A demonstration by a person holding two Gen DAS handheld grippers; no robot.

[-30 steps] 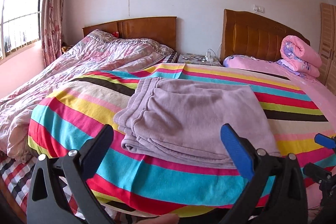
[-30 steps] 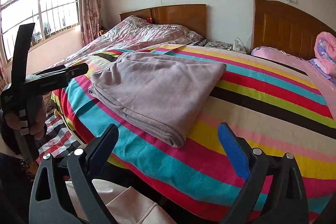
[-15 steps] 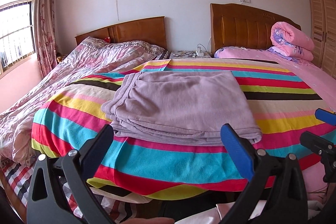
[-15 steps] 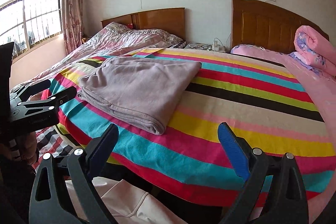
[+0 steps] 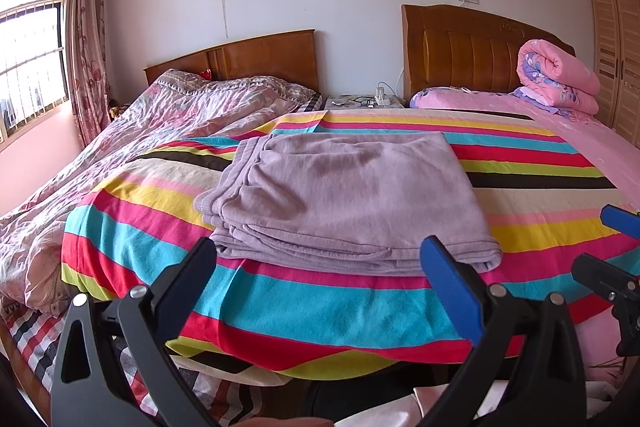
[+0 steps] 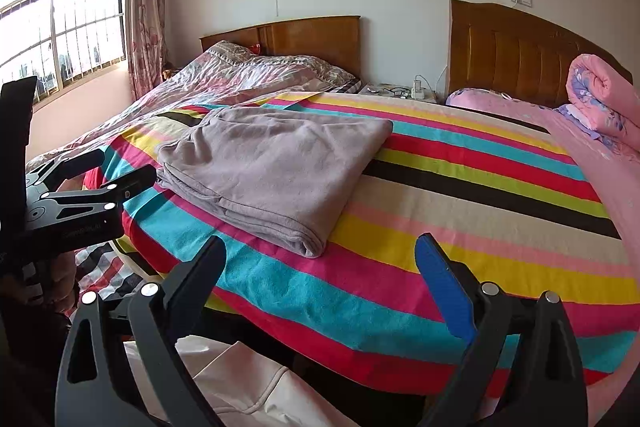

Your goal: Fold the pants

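Note:
The lilac pants (image 5: 344, 195) lie folded into a flat rectangle on the striped blanket (image 5: 304, 299); the right wrist view shows the pants (image 6: 276, 167) left of centre. My left gripper (image 5: 318, 255) hangs open just short of the bed's near edge, its fingers apart and empty, below the folded stack. My right gripper (image 6: 320, 253) is open too, empty, off the bed's front edge and to the right of the pants. The left gripper (image 6: 104, 173) also appears at the left edge of the right wrist view, held by a hand.
A second bed with a crumpled floral quilt (image 5: 168, 123) lies to the left. Wooden headboards (image 5: 472, 55), a nightstand with a power strip (image 5: 360, 101) and a rolled pink quilt (image 5: 556, 79) stand at the back. A window (image 6: 60, 31) is left; pale cloth (image 6: 248, 383) lies below.
Both grippers have drawn back and away from the bed, so the folded pants look smaller and farther off. The pants have not moved. Both grippers stayed open.

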